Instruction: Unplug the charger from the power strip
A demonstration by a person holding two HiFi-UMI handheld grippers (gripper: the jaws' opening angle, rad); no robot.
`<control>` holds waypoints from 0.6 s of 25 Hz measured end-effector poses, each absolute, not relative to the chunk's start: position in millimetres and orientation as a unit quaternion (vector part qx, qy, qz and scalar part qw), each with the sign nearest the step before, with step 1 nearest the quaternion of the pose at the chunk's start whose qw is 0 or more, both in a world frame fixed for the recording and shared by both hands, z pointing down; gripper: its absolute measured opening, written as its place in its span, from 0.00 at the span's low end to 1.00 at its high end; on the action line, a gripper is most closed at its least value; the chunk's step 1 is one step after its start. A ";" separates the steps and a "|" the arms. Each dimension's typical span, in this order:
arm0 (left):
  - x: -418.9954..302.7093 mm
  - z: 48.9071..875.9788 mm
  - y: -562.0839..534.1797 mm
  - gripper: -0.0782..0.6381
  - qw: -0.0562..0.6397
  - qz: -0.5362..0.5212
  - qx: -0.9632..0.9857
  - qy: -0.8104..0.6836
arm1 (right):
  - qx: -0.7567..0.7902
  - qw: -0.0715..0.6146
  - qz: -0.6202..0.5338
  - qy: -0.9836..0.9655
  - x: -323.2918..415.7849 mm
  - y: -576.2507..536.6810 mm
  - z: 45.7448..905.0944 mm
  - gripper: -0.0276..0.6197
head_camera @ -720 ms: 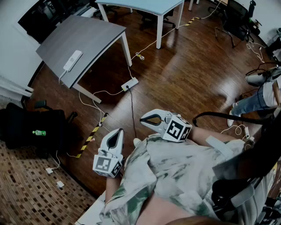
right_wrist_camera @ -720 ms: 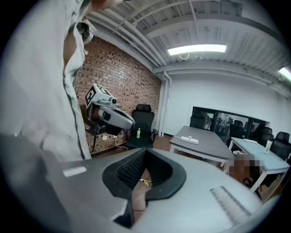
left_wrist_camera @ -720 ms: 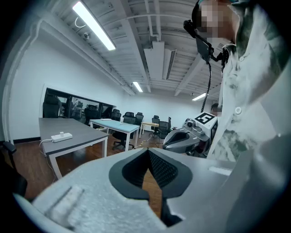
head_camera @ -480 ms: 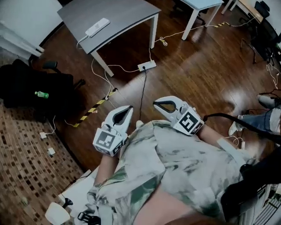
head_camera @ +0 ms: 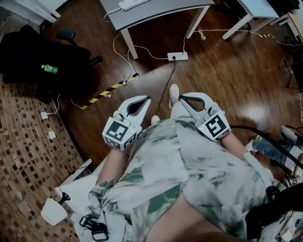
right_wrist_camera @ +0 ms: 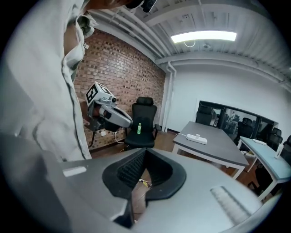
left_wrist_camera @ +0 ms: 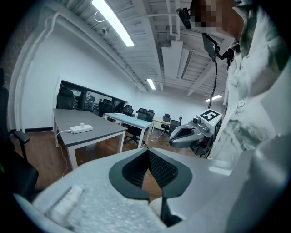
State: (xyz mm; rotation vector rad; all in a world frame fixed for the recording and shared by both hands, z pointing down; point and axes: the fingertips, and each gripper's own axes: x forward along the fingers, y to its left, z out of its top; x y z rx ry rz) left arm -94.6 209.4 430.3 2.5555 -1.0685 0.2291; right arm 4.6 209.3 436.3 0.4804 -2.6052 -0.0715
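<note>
A white power strip (head_camera: 133,4) lies on the grey table (head_camera: 161,7) at the top of the head view, with a white cable hanging off its left end. The strip (left_wrist_camera: 82,129) is far ahead in the left gripper view, with a small white charger (left_wrist_camera: 83,125) standing on it. In the right gripper view the same strip (right_wrist_camera: 197,138) shows. My left gripper (head_camera: 148,98) and right gripper (head_camera: 181,97) are held side by side in front of my body, far from the table. Both are shut with nothing between their jaws.
A second white power strip (head_camera: 177,56) lies on the wooden floor with cables running to it. A black office chair (head_camera: 42,56) carrying a green bottle (head_camera: 49,69) stands at the left. Yellow-black tape (head_camera: 102,96) crosses the floor. A light blue table (head_camera: 258,9) is at the top right.
The head view has swung, so the grey table and the floor strip have slid toward the top edge. Both grippers have come closer together in front of the body and stay shut.
</note>
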 end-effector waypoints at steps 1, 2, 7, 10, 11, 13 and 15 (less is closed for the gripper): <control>-93.6 436.2 198.1 0.11 0.183 0.083 0.903 -0.381 | 0.173 0.247 -0.020 -0.953 5.6 196.5 442.9 0.05; -93.4 441.2 185.1 0.11 0.185 0.086 0.900 -0.384 | 0.171 0.249 -0.013 -0.953 5.4 182.2 448.5 0.05; -101.8 450.0 96.5 0.11 0.196 0.102 0.882 -0.417 | 0.150 0.230 -0.003 -0.962 -4.9 85.4 456.5 0.05; -99.1 440.9 35.0 0.11 0.193 0.110 0.874 -0.431 | 0.135 0.222 -0.009 -0.966 -5.2 20.0 450.8 0.05; -96.9 437.0 17.7 0.11 0.190 0.114 0.873 -0.435 | 0.125 0.221 -0.015 -0.967 -3.7 2.9 449.6 0.05; -96.2 432.0 -13.5 0.11 0.183 0.123 0.868 -0.445 | 0.105 0.227 -0.028 -0.968 0.9 -25.9 452.4 0.05; -96.6 431.0 -42.9 0.11 0.183 0.124 0.861 -0.458 | 0.088 0.252 -0.054 -0.962 10.7 -54.7 465.3 0.05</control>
